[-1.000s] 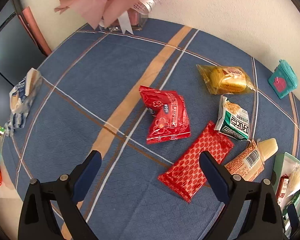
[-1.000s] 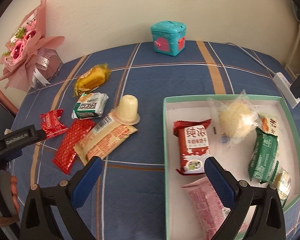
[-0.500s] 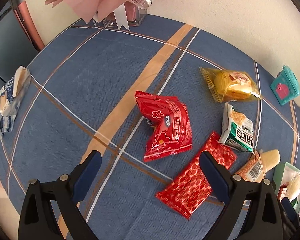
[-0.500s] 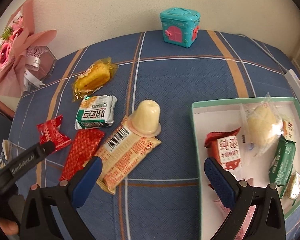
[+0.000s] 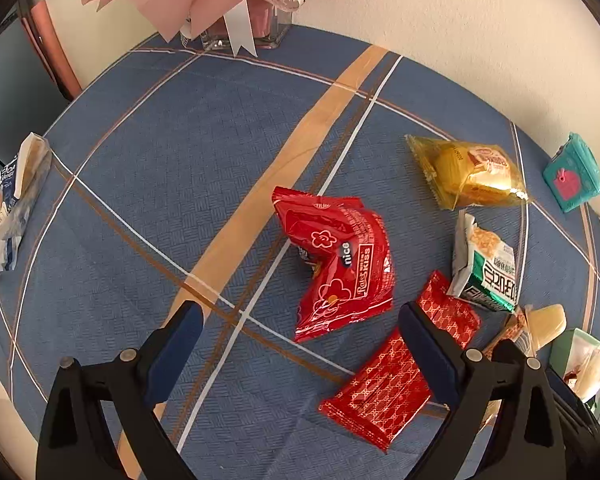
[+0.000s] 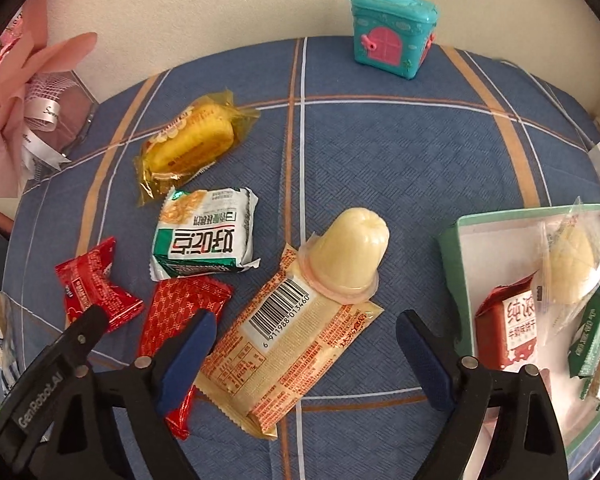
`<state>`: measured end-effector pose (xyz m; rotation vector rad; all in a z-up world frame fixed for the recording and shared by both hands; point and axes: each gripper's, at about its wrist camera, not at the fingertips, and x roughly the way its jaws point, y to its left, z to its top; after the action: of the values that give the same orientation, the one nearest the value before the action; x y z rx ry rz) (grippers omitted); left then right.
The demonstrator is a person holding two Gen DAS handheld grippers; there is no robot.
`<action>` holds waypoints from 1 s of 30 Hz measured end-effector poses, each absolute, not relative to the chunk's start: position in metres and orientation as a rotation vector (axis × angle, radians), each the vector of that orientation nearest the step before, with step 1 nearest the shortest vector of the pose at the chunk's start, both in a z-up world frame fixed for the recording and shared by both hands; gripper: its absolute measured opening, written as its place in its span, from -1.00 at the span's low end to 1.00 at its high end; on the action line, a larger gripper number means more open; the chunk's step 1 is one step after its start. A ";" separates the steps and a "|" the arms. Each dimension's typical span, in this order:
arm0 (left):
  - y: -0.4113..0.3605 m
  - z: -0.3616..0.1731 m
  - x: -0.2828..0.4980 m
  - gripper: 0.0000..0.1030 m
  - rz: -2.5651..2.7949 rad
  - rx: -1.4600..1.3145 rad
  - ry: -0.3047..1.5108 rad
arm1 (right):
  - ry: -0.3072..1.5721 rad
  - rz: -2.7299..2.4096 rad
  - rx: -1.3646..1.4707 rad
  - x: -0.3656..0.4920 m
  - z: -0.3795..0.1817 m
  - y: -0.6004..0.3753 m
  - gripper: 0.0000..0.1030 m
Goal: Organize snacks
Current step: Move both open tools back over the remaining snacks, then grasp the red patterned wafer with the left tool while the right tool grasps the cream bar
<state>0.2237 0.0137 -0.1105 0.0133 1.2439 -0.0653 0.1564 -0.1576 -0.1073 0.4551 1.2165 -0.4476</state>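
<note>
Advanced since the earlier frame: my left gripper (image 5: pixel 296 336), jaws apart, empty, bent red packet (image 5: pixel 334 262) just ahead between fingers; my right gripper (image 6: pixel 304 340), jaws apart, empty, orange barcode packet (image 6: pixel 288 356) and jelly cup (image 6: pixel 350 258) between fingers, tray (image 6: pixel 456 264) rightward; step: approach; next: lower, close.

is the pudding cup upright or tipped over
Tipped. The pudding cup lies on its side, its rim resting on the beige packet, domed end pointing toward the wall.

Bare cloth (image 5: pixel 148 184) lies open leftward; the bouquet vase (image 5: pixel 260 28) blocks the far edge.
</note>
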 end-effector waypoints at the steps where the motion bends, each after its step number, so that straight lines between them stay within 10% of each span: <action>1: 0.014 -0.112 0.225 0.90 -0.074 0.003 1.247 | 1.223 -0.446 0.459 0.157 -0.111 -0.158 0.80; 14: -0.018 -0.122 0.225 0.90 -0.222 0.003 1.296 | 1.253 -0.421 0.440 0.138 -0.125 -0.165 0.61; 24: -0.060 -0.137 0.217 0.90 -0.307 0.089 1.344 | 1.245 -0.402 0.434 0.115 -0.123 -0.182 0.03; 30: -0.077 -0.144 0.214 0.54 -0.292 0.139 1.366 | 1.237 -0.383 0.428 0.105 -0.123 -0.186 -0.10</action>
<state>0.2138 -0.0773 -0.1436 0.1394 1.3663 -0.2920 0.1046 -0.1865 -0.1231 0.4281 1.2372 -0.3826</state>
